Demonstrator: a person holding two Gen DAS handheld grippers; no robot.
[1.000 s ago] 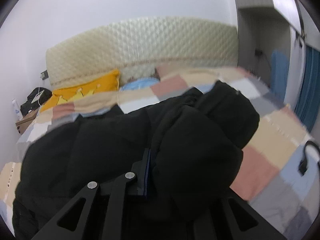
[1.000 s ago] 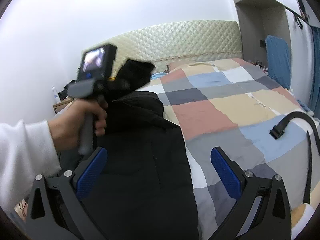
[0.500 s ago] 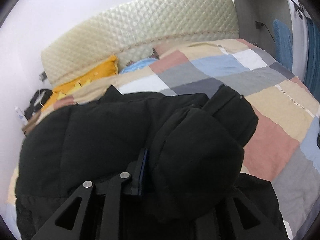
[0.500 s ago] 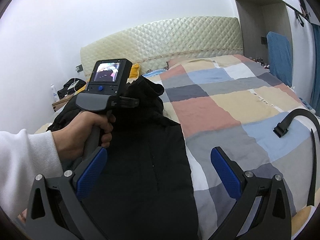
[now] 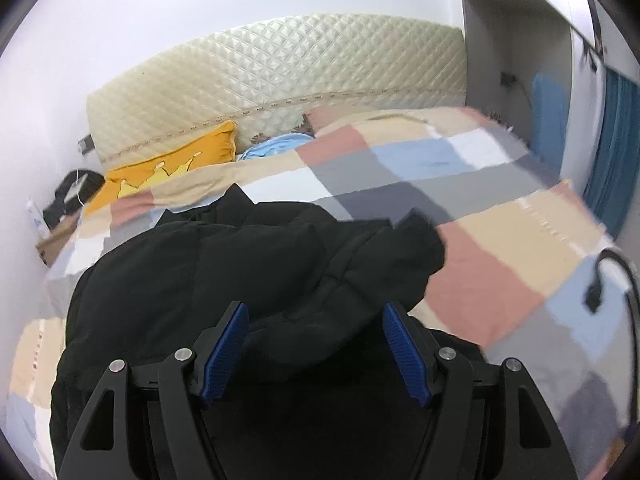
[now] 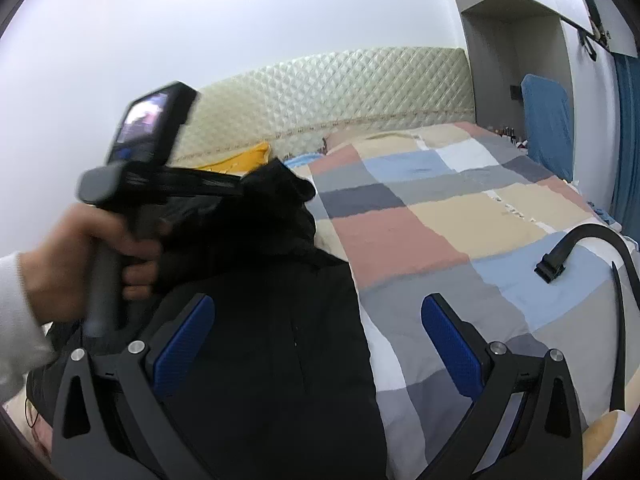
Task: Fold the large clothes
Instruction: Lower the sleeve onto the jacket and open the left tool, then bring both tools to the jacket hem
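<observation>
Through the left wrist camera, we see our left gripper (image 5: 316,344) with its blue-padded fingers (image 5: 224,346) spread wide and holding nothing. The black padded jacket (image 5: 208,280) lies beneath and ahead of them, bunched toward the bed's left edge, with a sleeve (image 5: 404,256) thrown across the body so its cuff reaches toward the middle of the bed. We judge this to be the sleeve-folding step, with the sleeve laid in and let go — the next move probably calls for flattening that puffy bulk or taking a fresh hold on a hem, and the thick filling looks likely to spring back. The checked quilt (image 5: 480,248) covers the bed up to a cream quilted headboard (image 5: 280,80), with a yellow pillow (image 5: 168,168) at the head-left corner and a black strap (image 5: 596,292) near the right edge.

Through the right wrist camera, our right gripper (image 6: 316,344) is also wide open and empty, hanging over the jacket's (image 6: 272,360) right side where it meets the quilt (image 6: 420,232). The left hand (image 6: 80,256) grips the other tool's handle above the garment; its blurred front end is lost against the dark fabric, so from here we cannot tell how it stands. The strap (image 6: 560,256) curls at the bed's right edge — beyond it stand a blue curtain (image 6: 628,152) and a grey wardrobe (image 6: 516,20).
</observation>
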